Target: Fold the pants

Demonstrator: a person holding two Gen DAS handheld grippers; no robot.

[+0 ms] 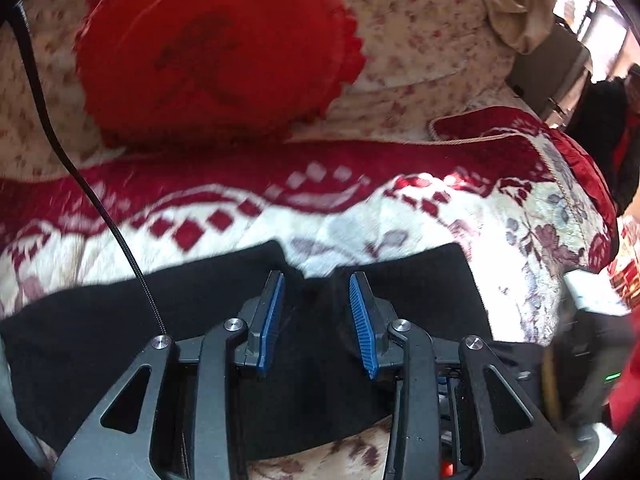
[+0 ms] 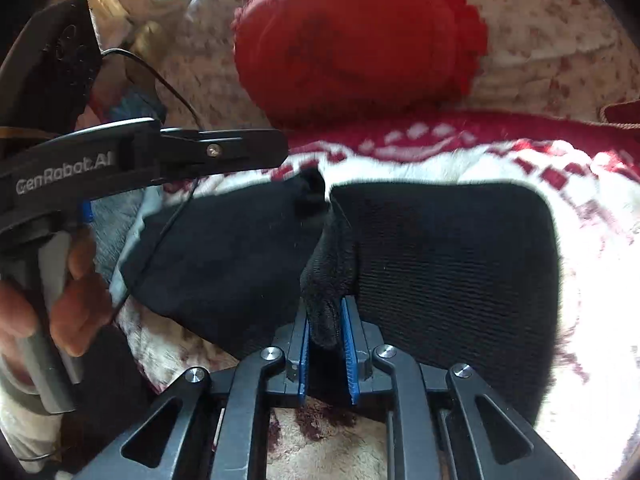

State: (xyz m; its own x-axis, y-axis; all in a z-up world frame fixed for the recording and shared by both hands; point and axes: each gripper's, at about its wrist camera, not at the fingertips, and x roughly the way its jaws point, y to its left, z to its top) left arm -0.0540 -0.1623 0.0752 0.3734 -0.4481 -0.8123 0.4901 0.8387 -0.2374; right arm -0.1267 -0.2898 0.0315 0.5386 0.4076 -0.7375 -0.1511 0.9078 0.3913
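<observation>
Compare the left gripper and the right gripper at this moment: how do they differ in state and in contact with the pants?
The left gripper is open, with a wide gap between its blue pads; the right gripper is closed. The left gripper holds nothing and sits above the black pants; the right gripper pinches a raised fold of them. Both point across the pants toward the red pillow and have the same black frame with blue ribbed pads.

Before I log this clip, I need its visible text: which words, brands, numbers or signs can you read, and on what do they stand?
"GenRobot.AI" in pale letters on the black body of the left gripper, seen from the right wrist view.
The red cushion bears a dark design, too blurred to read as text.
Nothing legible on the black pants or the patterned blanket.
</observation>
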